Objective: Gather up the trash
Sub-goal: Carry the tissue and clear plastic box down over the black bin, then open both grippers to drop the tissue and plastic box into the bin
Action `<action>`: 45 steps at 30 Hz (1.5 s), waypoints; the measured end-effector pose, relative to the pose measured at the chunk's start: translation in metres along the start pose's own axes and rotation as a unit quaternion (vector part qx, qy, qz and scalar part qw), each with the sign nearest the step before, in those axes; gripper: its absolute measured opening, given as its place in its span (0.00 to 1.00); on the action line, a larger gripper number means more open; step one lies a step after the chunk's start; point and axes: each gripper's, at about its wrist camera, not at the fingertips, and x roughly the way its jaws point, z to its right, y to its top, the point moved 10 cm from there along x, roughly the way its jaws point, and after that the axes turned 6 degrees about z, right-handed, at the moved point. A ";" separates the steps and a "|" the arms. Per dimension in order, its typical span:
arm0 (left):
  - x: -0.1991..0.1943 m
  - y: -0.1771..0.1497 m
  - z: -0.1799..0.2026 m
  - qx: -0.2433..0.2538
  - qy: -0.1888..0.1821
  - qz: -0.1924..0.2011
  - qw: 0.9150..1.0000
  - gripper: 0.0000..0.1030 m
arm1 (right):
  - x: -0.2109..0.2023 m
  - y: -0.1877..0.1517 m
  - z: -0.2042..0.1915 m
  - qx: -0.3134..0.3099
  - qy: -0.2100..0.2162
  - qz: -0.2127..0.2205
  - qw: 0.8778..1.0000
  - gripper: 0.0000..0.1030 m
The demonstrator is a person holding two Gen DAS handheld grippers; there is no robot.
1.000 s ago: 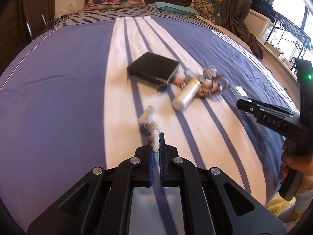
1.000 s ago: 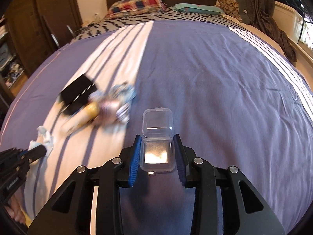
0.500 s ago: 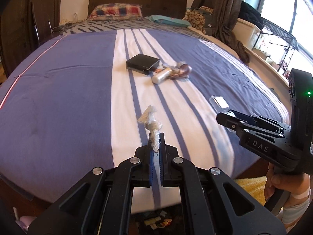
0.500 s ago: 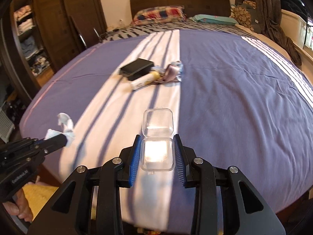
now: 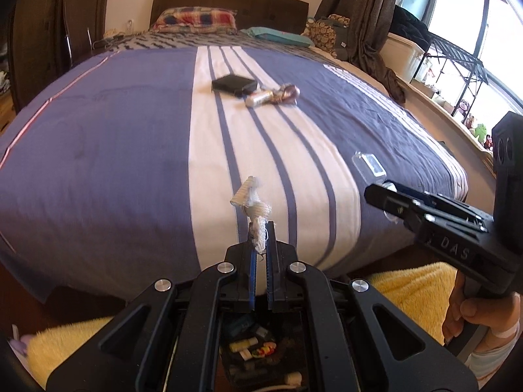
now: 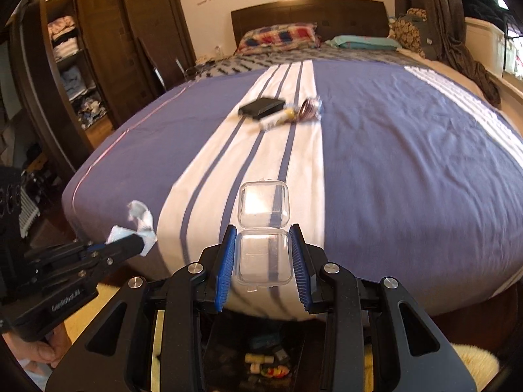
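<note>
My left gripper (image 5: pixel 261 228) is shut on a crumpled white tissue (image 5: pixel 251 200), held above the foot of the bed; it also shows in the right wrist view (image 6: pixel 139 219). My right gripper (image 6: pixel 263 238) is shut on a clear hinged plastic case (image 6: pixel 263 228), lid open; the case also shows in the left wrist view (image 5: pixel 369 165). Below both grippers a dark bin (image 5: pixel 258 356) with several bits of trash sits on the floor; it also shows in the right wrist view (image 6: pixel 264 359).
On the purple and white striped bed (image 5: pixel 114 137) lie a black box (image 5: pixel 233 84), a tube (image 5: pixel 260 98) and crumpled wrappers (image 5: pixel 286 93). A yellow rug (image 5: pixel 415 290) covers the floor. A wardrobe (image 6: pixel 98 49) stands left, a window shelf (image 5: pixel 451 75) right.
Both grippers have pulled back from the middle of the bed past its foot, each still holding its item. The bin on the floor has come into view below them.
</note>
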 end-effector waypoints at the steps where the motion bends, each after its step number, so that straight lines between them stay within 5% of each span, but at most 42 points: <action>1: -0.001 -0.005 0.000 0.001 0.001 -0.002 1.000 0.03 | 0.000 -0.007 -0.001 -0.001 0.001 -0.006 1.000 0.33; 13: 0.029 -0.086 -0.006 -0.017 -0.002 -0.086 0.996 0.03 | 0.023 -0.084 -0.003 -0.004 -0.001 -0.085 0.996 0.33; 25: 0.070 -0.168 -0.014 -0.031 -0.005 -0.186 0.982 0.03 | 0.051 -0.141 -0.003 -0.005 0.004 -0.156 0.988 0.33; 45: 0.099 -0.219 -0.020 -0.053 -0.024 -0.272 0.961 0.06 | 0.088 -0.211 0.005 0.031 0.014 -0.263 0.964 0.33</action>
